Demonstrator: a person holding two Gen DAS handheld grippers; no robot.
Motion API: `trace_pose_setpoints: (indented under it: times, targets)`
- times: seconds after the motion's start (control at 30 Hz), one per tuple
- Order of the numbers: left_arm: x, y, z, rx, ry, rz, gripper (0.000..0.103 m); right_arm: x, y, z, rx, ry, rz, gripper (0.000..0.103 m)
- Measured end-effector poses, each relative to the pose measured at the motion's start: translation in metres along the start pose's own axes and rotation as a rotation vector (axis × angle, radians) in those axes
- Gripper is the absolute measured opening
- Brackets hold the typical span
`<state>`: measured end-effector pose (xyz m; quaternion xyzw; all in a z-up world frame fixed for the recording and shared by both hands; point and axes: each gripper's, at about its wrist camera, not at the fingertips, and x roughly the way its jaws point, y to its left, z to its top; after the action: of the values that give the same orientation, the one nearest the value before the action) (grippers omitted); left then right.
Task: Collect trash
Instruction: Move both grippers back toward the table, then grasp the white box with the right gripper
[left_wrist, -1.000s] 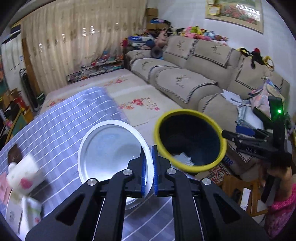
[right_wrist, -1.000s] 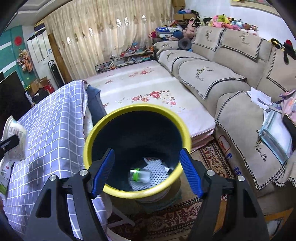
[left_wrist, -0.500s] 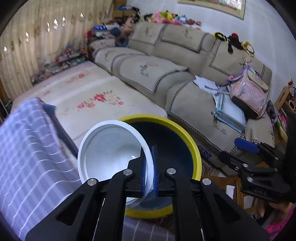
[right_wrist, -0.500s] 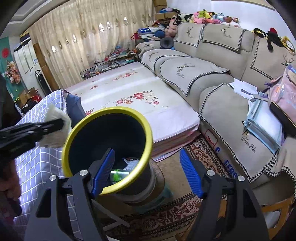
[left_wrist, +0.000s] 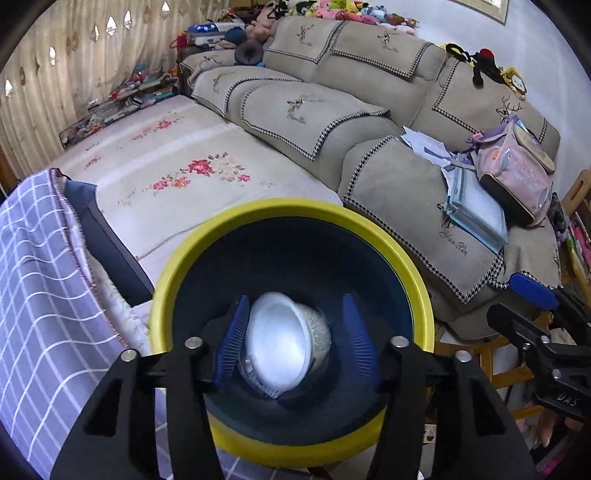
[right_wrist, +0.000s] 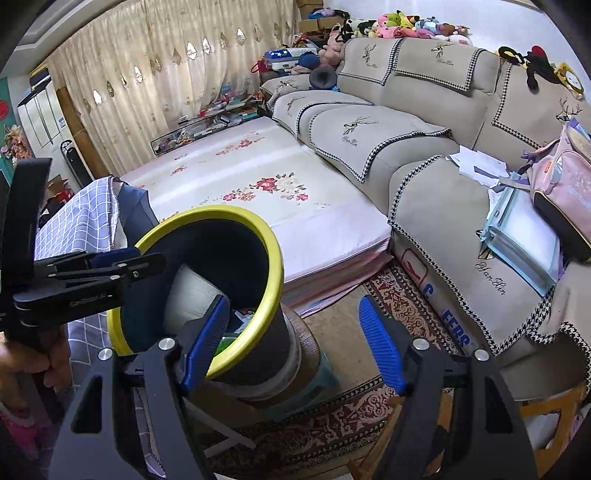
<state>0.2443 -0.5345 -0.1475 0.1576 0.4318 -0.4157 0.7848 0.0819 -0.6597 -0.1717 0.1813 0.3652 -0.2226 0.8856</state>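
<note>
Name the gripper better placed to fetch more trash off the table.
Left, narrowly. The left gripper hangs open over the yellow-rimmed dark bin, the white paper bowl inside, beside the purple checked tablecloth. The open right gripper sits farther off.

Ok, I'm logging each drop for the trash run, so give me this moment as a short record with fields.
item: white paper bowl, tilted, inside the bin, apart from both pads
container: yellow-rimmed bin, dark inside, other trash at its bottom
left gripper: jaws open, over the bin mouth, holding nothing
right gripper: jaws open, empty, beside the bin
surroundings: purple checked cloth next to the bin; beige sofa behind
drop status: bowl released into the bin
</note>
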Motion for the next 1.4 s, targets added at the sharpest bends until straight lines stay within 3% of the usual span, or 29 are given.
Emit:
trace_pose_setpoints:
  times: [0.07,0.2,0.37,0.67,1.07,1.23,1.4]
  targets:
    - [-0.015,0.0,-0.002,-0.005,-0.02,0.003,0.065,-0.001,0.002,-0.001,-0.004,0.0,0.004,0.069]
    - [-0.057,0.006,-0.012,-0.028,-0.072,0.018,0.071,-0.005,0.01,-0.003,-0.016,-0.003,0.018,0.07]
    - [-0.133,0.027,-0.044,-0.12,-0.171,0.025,0.082,-0.01,0.025,-0.006,-0.039,-0.007,0.042,0.07]
    - [-0.261,0.077,-0.14,-0.279,-0.318,0.203,0.096,-0.019,0.084,-0.015,-0.133,-0.006,0.134,0.071]
    - [-0.399,0.143,-0.291,-0.538,-0.434,0.525,0.097,-0.043,0.208,-0.041,-0.328,0.001,0.318,0.071]
    - [-0.432,0.161,-0.337,-0.607,-0.455,0.587,0.097,-0.059,0.273,-0.059,-0.432,0.008,0.419,0.071]
    - [-0.451,0.172,-0.362,-0.633,-0.47,0.63,0.097,-0.075,0.328,-0.076,-0.523,0.014,0.522,0.071]
